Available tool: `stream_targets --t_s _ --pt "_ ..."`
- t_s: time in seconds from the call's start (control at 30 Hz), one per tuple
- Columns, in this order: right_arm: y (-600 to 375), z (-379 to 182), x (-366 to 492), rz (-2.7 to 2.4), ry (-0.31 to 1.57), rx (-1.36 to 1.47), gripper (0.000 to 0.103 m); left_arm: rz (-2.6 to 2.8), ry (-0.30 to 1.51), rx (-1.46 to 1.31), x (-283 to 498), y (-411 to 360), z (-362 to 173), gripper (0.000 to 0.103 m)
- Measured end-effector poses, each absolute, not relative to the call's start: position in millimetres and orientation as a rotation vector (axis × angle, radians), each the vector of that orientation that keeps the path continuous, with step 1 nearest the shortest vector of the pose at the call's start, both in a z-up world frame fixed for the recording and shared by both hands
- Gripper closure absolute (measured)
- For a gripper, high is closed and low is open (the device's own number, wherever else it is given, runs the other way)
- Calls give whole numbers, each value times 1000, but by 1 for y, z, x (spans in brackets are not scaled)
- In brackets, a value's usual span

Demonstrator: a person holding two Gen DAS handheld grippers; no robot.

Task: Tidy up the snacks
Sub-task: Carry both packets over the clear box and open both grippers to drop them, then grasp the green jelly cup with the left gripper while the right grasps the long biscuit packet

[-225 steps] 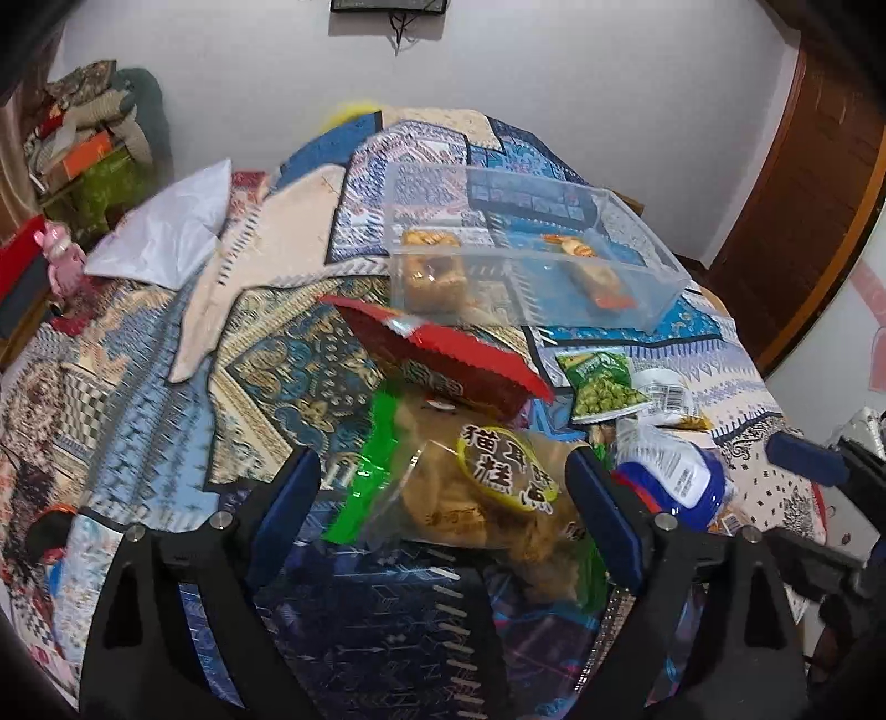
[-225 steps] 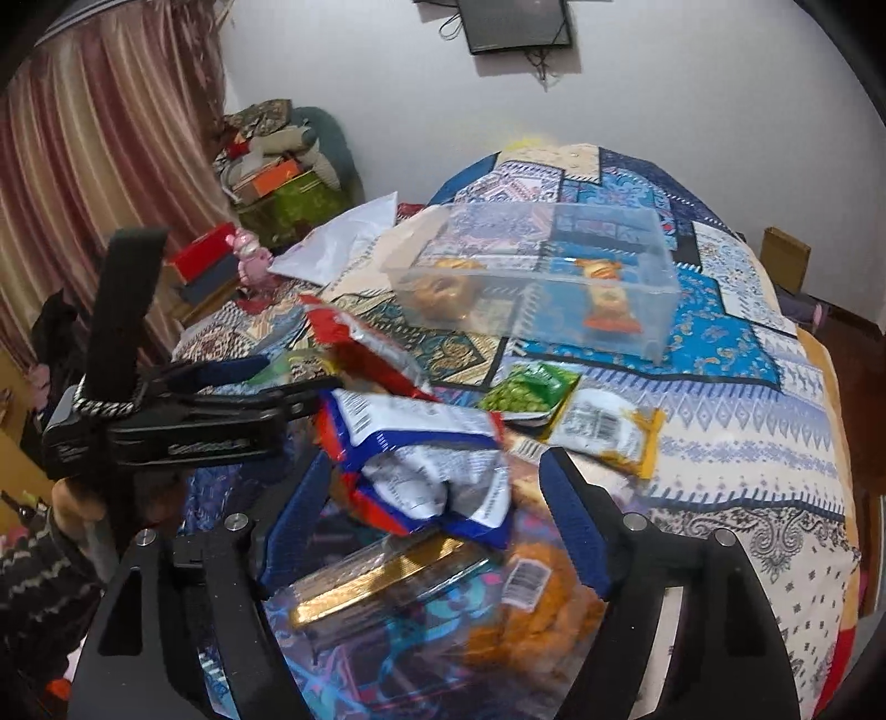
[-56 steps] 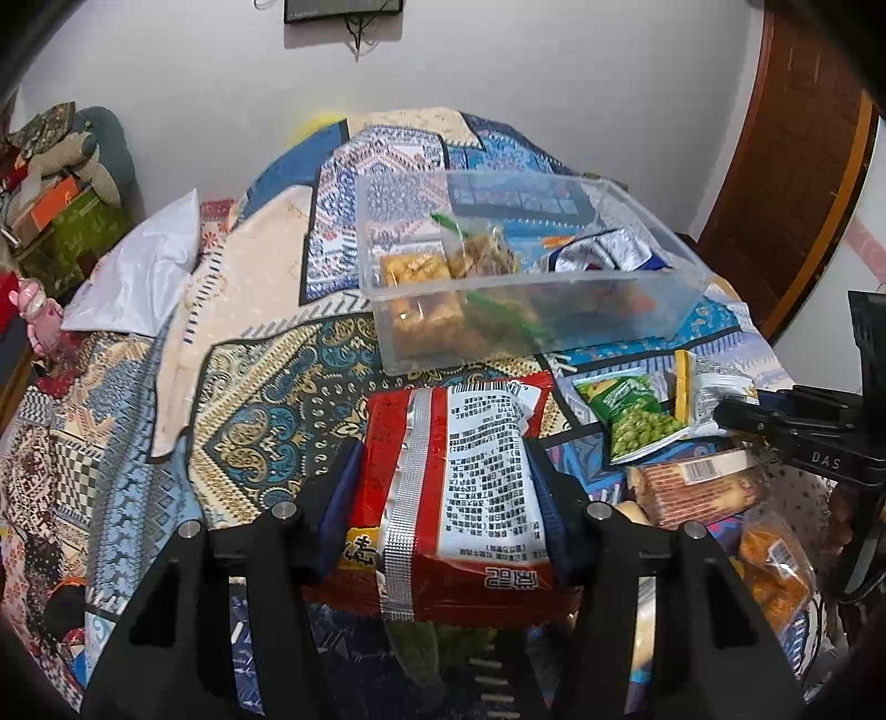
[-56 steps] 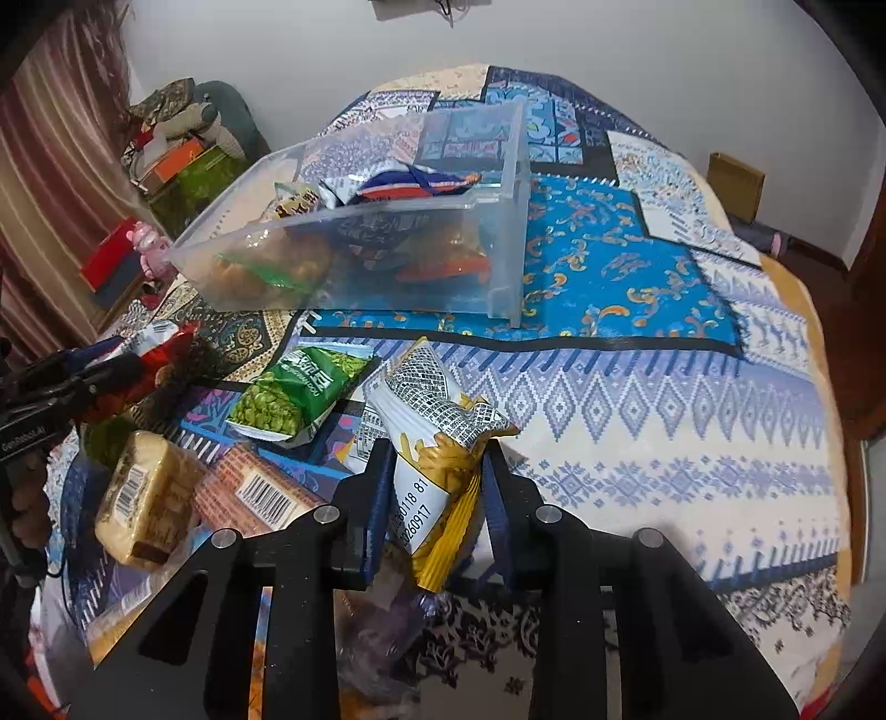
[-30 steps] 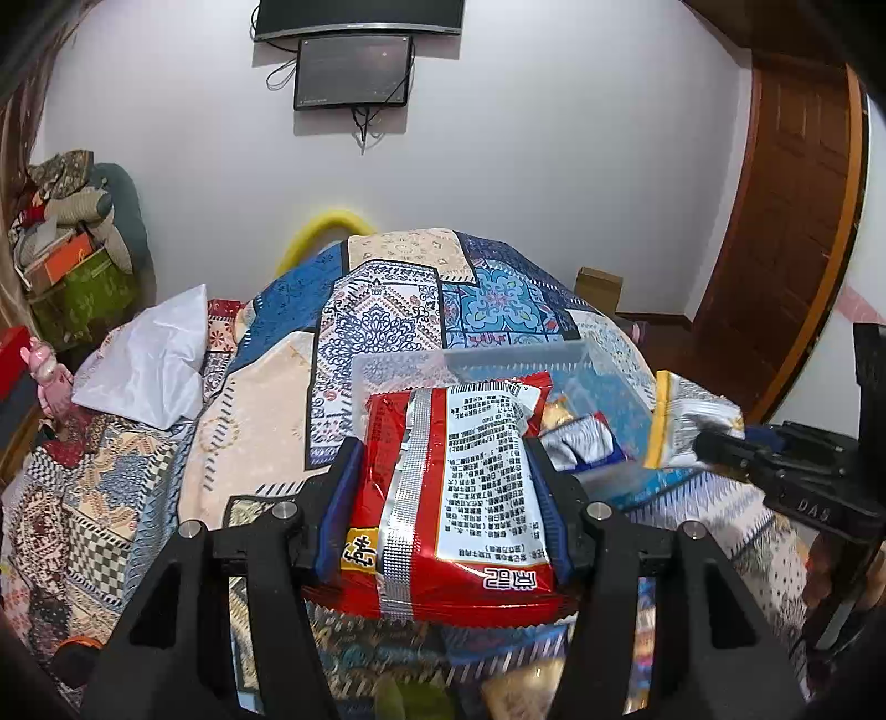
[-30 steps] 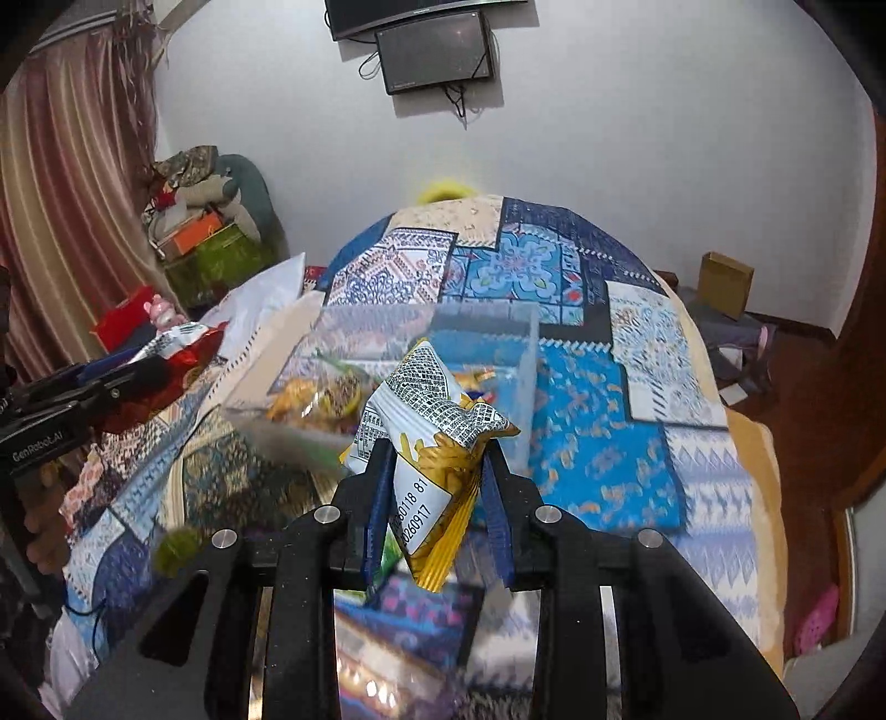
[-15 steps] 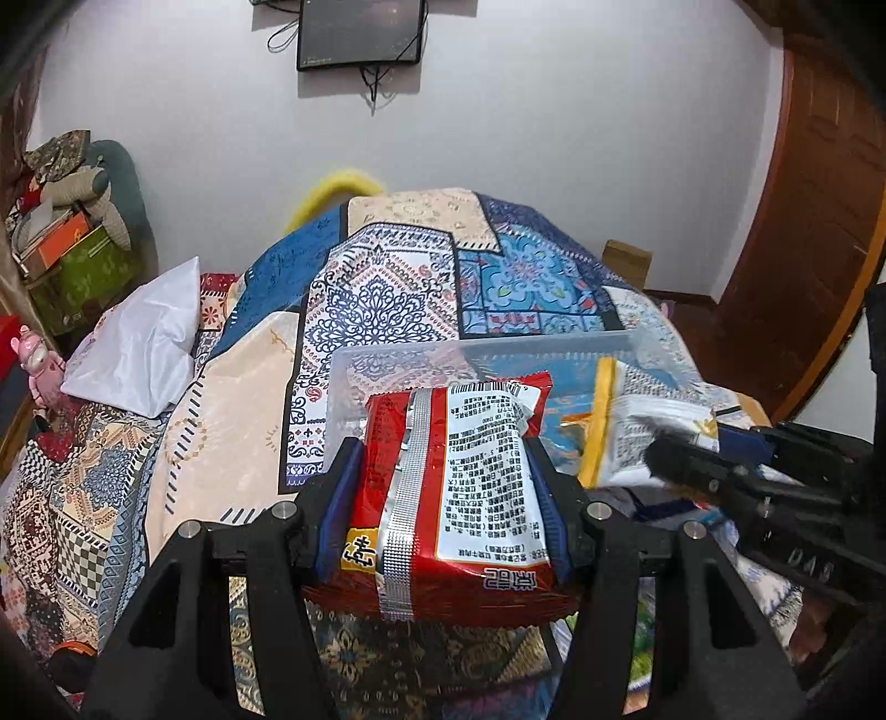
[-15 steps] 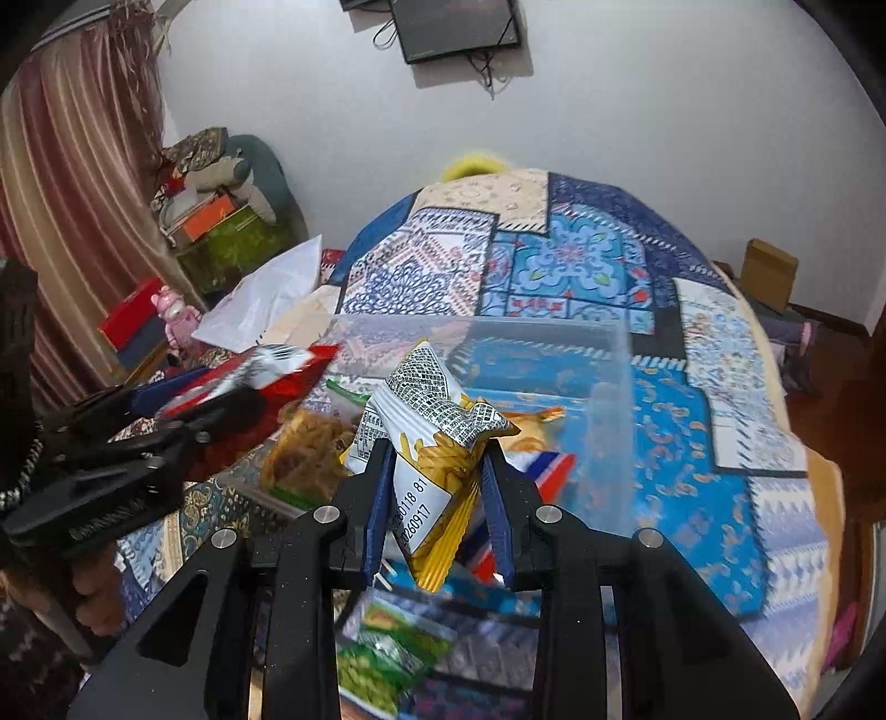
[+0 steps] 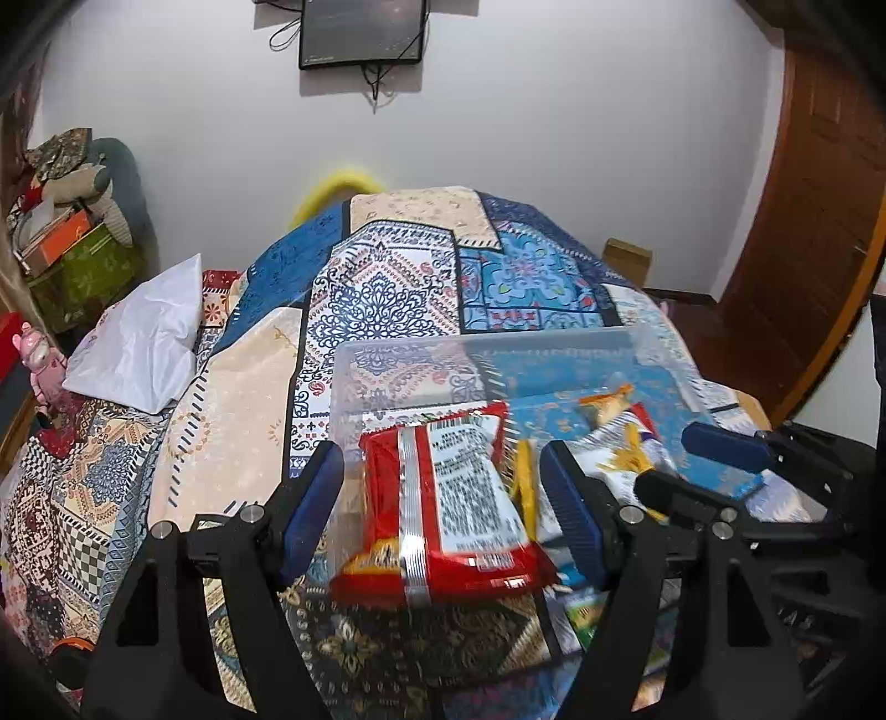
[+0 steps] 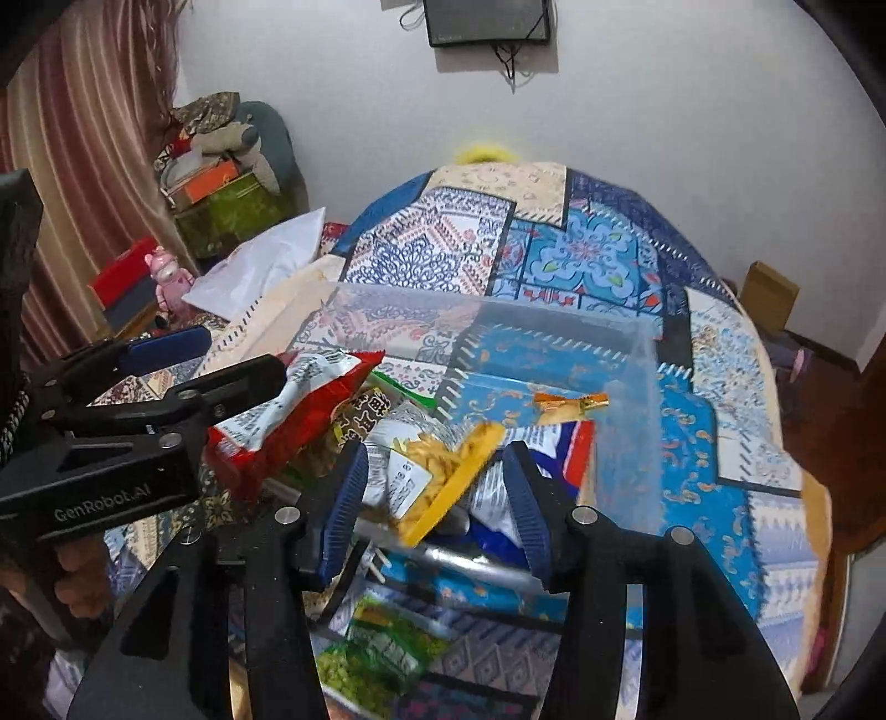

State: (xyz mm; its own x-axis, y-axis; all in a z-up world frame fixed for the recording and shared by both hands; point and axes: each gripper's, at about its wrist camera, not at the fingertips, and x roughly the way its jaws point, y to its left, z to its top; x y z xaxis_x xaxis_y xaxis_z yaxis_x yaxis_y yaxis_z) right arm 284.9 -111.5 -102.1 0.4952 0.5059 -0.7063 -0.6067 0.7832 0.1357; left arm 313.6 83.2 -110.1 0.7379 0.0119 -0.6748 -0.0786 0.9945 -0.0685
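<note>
the left gripper (image 9: 443,493) stands wide open, its blue-padded fingers (image 9: 310,501) clear on both sides of a red and silver foil snack bag (image 9: 443,498) that sits loose between them, blurred, over the near wall of the clear plastic storage box (image 9: 498,354). the right gripper (image 10: 434,487) is likewise spread apart, with a yellow-edged white snack packet (image 10: 437,471) tilted and free between its pads, above the heap already in the box. in the right wrist view that heap shows a clear bag of brown snacks with a green edge (image 10: 376,410), a red, white and blue packet (image 10: 559,448) and a small orange wrapper (image 10: 570,401) further in. just below the right gripper, outside the box, a green packet of peas (image 10: 365,659) lies on the bed.

the box rests on a patchwork bedspread of blue, cream and dark floral panels (image 9: 387,288) that covers the bed. a white pillow (image 9: 144,343) lies at the bed's left edge, with a small pink figurine (image 9: 41,354) beside it. beyond the pillow, a pile of boxes and folded cloth (image 9: 66,232) stands in the corner, near the striped red curtain (image 10: 83,166) seen from the right wrist. a yellow curved object (image 9: 338,185) peeks over the far end of the bed. on the white wall (image 9: 554,111) hangs a dark flat screen (image 9: 362,30) with dangling cables; a brown wooden door (image 9: 819,221) closes the right side, and a small cardboard box (image 10: 769,302) sits on the floor near it.
</note>
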Motion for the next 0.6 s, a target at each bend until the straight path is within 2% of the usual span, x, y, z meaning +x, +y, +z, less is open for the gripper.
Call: stream_targets --t_s 0.3,0.6 --pt "-147 -76 242 694 748 -141 45 38 693 -62 256 85 -82 21" --pt "-170 -100 200 724 808 -144 44 55 760 -73 204 95 -106 19"
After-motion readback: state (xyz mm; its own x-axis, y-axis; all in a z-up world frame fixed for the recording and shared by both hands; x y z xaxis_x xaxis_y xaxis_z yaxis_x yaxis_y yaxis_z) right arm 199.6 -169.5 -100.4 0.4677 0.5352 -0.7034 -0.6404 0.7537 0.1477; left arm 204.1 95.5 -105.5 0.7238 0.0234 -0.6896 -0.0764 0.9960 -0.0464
